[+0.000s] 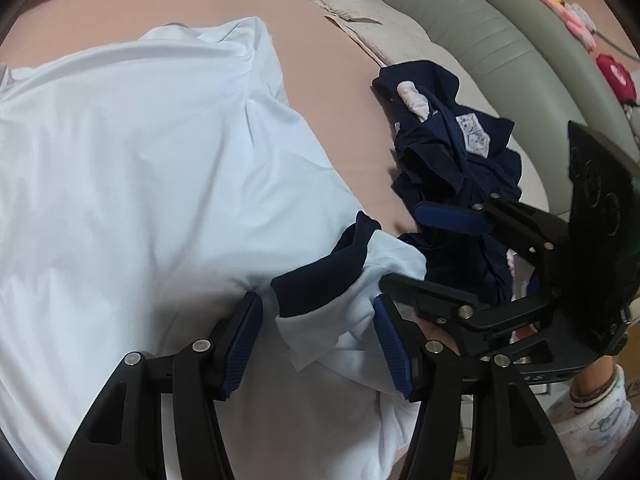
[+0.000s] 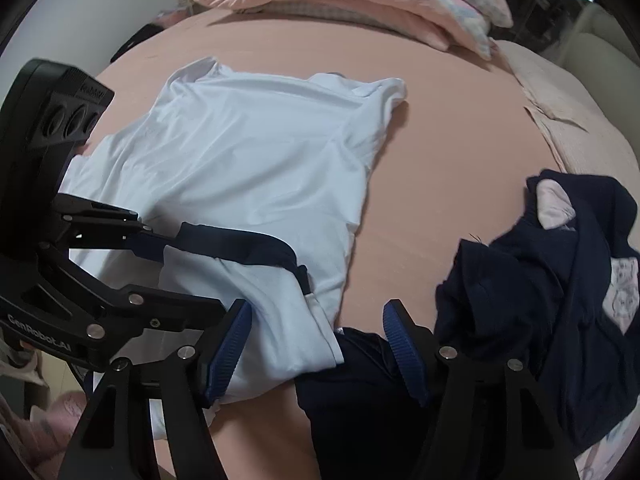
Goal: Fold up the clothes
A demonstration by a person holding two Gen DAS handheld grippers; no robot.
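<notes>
Left gripper (image 1: 318, 344) and right gripper (image 2: 316, 350) gape around the shirt's (image 1: 140, 168) sleeve (image 1: 360, 280) at the bed edge; unclamped, it may slip.

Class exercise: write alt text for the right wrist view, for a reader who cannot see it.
A pale blue shirt lies spread on a pink bed sheet, its navy-trimmed sleeve folded over near the open right gripper. The left gripper reaches in from the left at that sleeve; crumpled navy clothes sit to the right, pillows behind.
</notes>
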